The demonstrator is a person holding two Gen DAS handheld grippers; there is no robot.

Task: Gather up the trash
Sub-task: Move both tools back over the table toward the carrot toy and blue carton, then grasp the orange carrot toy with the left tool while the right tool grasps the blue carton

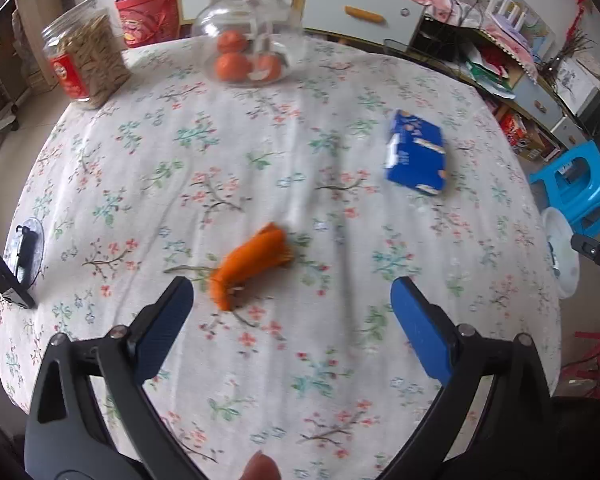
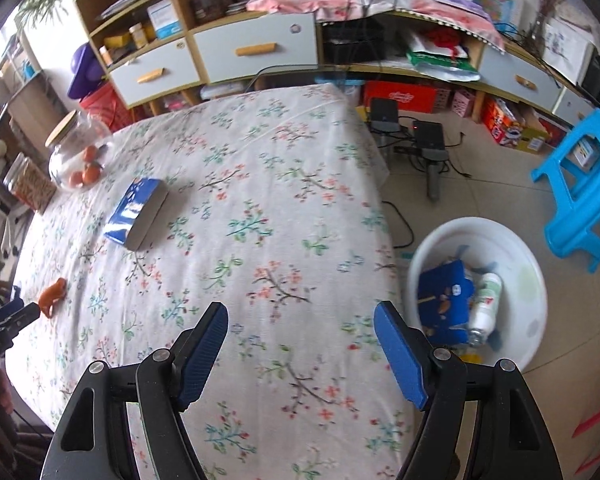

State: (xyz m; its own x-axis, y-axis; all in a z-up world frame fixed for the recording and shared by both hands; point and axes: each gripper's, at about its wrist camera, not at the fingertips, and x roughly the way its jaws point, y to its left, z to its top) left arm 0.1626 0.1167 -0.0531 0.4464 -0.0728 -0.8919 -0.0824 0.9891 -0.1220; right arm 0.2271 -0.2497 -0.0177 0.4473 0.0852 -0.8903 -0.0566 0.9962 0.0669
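Orange peel scrap (image 1: 252,265), crumpled and elongated, lies on the floral-cloth table (image 1: 300,380) just ahead of the left gripper (image 1: 292,304), closer to its left finger. Long axis runs diagonally, near end low-left, far end up-right, so it sits skewed to the jaw line. Left gripper is spread wide w/ nothing between the pads. Right gripper (image 2: 300,320) is also spread and empty, over the table's right edge, well apart from the peel. Left hand is clearly nearer. Blue rectangular carton (image 1: 416,152) lies further ahead-right; white plastic basin (image 2: 536,280) on the floor holds collected trash.
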